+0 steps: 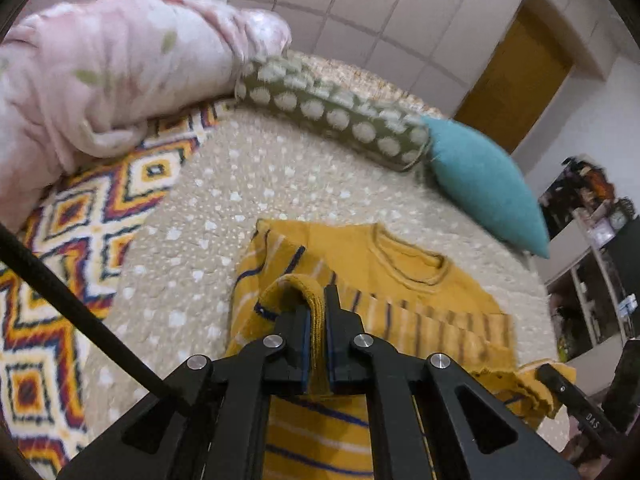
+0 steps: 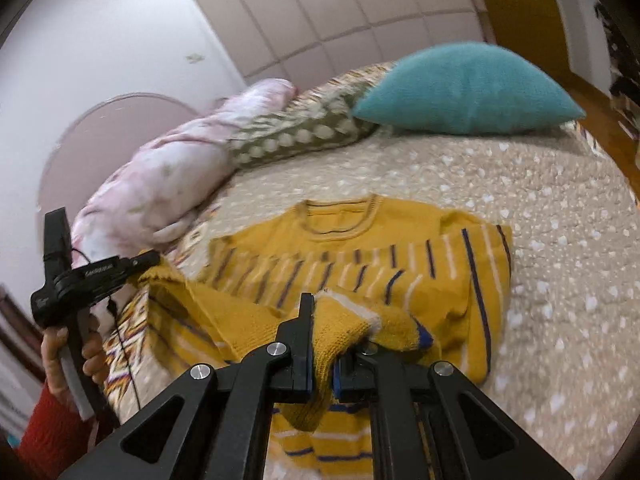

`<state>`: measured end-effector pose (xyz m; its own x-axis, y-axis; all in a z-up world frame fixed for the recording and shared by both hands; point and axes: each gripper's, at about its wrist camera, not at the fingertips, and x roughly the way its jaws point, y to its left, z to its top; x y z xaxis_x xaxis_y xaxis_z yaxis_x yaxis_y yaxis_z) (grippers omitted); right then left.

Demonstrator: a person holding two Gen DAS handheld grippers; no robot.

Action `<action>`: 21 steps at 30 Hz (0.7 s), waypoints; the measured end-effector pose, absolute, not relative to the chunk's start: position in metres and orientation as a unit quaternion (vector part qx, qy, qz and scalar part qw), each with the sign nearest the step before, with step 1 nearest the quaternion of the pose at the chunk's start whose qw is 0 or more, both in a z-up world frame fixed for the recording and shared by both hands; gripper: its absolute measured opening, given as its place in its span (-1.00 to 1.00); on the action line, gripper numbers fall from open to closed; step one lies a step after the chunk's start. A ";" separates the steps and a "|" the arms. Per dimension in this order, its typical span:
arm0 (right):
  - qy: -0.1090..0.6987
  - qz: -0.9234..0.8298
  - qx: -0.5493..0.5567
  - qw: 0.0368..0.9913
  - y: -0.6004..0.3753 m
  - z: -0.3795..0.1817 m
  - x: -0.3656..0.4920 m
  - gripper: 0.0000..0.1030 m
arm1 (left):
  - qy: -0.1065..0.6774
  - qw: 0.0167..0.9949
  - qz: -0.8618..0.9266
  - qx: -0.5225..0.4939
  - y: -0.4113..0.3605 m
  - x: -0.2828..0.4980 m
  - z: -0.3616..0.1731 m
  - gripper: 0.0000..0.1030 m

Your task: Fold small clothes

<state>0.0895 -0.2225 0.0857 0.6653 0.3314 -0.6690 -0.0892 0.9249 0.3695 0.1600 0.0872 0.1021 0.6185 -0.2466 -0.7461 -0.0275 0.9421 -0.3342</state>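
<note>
Left wrist view: left gripper (image 1: 316,308) clenched on the yellow sweater (image 1: 400,276), right gripper (image 2: 326,320) too.
Neckline points away from both tools, hem nearest them.

Partial print "DAS" on right gripper (image 1: 576,404); lettering on left gripper (image 2: 100,272) illegible.

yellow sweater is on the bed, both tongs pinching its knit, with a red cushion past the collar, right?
Nearly: the cushion is teal, not red, as the right wrist view shows. The yellow sweater does lie on the bed, both left tongs and right tongs pinching its knit.
</note>
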 end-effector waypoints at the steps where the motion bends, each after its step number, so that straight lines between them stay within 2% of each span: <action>1: 0.399 0.111 0.156 0.897 -0.227 0.080 0.098 -0.86 | 0.445 0.880 -0.058 -0.153 0.085 0.172 0.093 -0.90; 9: 0.433 0.090 0.214 0.871 -0.255 0.037 0.156 -0.78 | 0.473 0.862 -0.069 -0.169 0.081 0.215 0.059 -0.85; 13: 0.434 0.091 0.268 0.855 -0.272 0.024 0.176 -0.72 | 0.480 0.843 -0.093 -0.224 0.092 0.228 0.049 -0.70; 14: 0.434 0.092 0.278 0.852 -0.275 0.022 0.180 -0.71 | 0.478 0.839 -0.100 -0.238 0.096 0.229 0.047 -0.57; 16: 0.433 0.094 0.293 0.847 -0.279 0.018 0.186 -0.63 | 0.464 0.837 -0.106 -0.270 0.105 0.231 0.049 -0.08; 18: 0.429 0.096 0.313 0.842 -0.283 0.015 0.190 -0.51 | 0.448 0.835 -0.102 -0.304 0.117 0.233 0.053 0.14; 21: 0.421 0.091 0.336 0.838 -0.291 0.010 0.194 -0.26 | 0.446 0.832 -0.092 -0.317 0.128 0.241 0.054 0.15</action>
